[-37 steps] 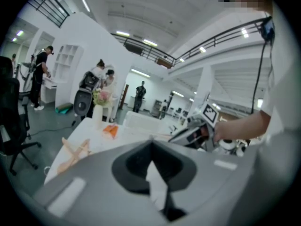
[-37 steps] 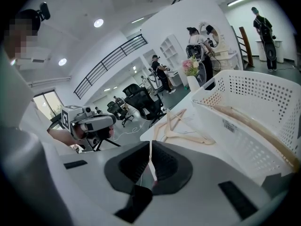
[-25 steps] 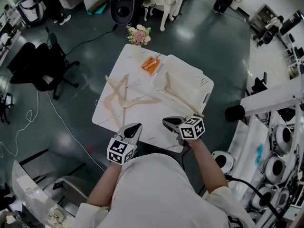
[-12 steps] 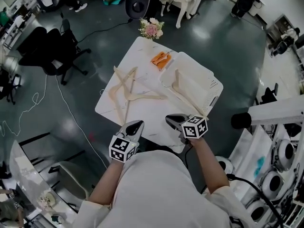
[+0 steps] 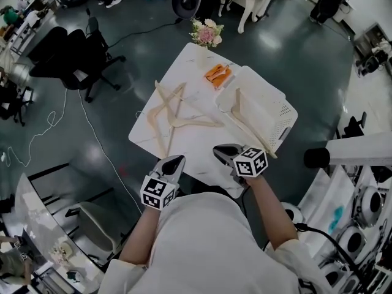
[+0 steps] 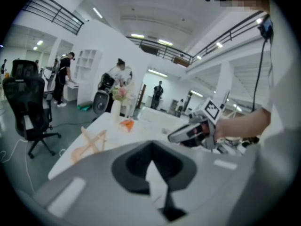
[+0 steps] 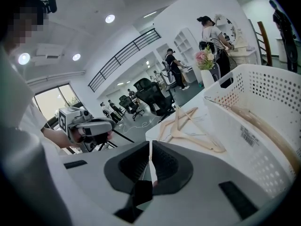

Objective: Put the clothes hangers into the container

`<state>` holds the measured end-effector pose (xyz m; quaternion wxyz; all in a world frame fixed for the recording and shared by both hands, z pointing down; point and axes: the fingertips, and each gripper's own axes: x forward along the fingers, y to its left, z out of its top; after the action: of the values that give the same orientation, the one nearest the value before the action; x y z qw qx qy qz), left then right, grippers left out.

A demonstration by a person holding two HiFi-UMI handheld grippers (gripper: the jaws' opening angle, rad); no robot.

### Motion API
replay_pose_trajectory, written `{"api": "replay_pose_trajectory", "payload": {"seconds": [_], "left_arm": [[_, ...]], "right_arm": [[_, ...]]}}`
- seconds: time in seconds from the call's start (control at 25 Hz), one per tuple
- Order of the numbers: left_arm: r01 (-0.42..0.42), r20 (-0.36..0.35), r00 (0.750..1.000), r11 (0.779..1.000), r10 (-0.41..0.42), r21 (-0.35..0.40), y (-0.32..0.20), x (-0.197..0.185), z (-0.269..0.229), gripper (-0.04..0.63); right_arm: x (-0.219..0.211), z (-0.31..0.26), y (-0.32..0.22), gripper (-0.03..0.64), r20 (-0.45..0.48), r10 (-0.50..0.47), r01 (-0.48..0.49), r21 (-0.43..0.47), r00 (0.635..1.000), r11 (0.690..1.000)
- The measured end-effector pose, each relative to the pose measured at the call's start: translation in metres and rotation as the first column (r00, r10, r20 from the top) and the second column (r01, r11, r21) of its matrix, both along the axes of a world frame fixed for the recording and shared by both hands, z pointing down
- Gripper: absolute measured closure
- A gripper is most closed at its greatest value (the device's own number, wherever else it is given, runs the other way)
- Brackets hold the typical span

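Head view, between placements: one pale wooden clothes hanger (image 5: 250, 126) lies in the white perforated plastic container (image 5: 283, 110) at the right of the white marble-patterned table (image 5: 191, 159), while two more pale wooden hangers (image 5: 174, 116) lie crossed on the tabletop to its left. Left gripper (image 5: 176, 160) and right gripper (image 5: 219, 150) hover over the near edge, each with jaws together on nothing. Next move, by judgement: part one pair of jaws, reach toward the crossed pair and clamp one hanger's arm.
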<state>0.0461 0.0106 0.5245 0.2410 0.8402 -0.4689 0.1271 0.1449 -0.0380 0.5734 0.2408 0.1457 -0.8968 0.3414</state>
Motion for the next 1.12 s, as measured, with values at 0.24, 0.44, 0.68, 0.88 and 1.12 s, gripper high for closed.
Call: {"api": "replay_pose_trajectory", "payload": {"seconds": [0.24,0.44,0.68,0.88,1.12], "left_arm": [[-0.051,0.009,0.999,0.998,0.051,-0.021,-0.013,-0.022,0.011,0.594],[-0.067,0.016,0.998,0.998,0.067,-0.021,-0.028,-0.050,0.015,0.594],[-0.080,0.023,0.996,0.996,0.081,-0.032,-0.040,-0.077,0.024,0.594],[-0.091,0.006,0.996,0.994,0.092,-0.054,-0.046,-0.093,0.033,0.594],[-0.103,-0.019,0.995,0.991,0.101,-0.089,-0.054,-0.101,0.047,0.594]], "right_arm": [[-0.023,0.009,-0.015,0.601,-0.014,0.012,-0.012,-0.005,1.000,1.000],[-0.047,0.019,-0.028,0.601,-0.045,0.012,-0.012,-0.003,0.999,1.000],[-0.078,0.030,-0.041,0.601,-0.098,-0.027,0.028,0.007,0.995,1.000],[-0.101,0.038,-0.050,0.601,-0.130,-0.043,0.045,0.009,0.991,0.999],[-0.118,0.063,-0.058,0.600,-0.210,-0.105,0.113,0.029,0.972,0.993]]}}
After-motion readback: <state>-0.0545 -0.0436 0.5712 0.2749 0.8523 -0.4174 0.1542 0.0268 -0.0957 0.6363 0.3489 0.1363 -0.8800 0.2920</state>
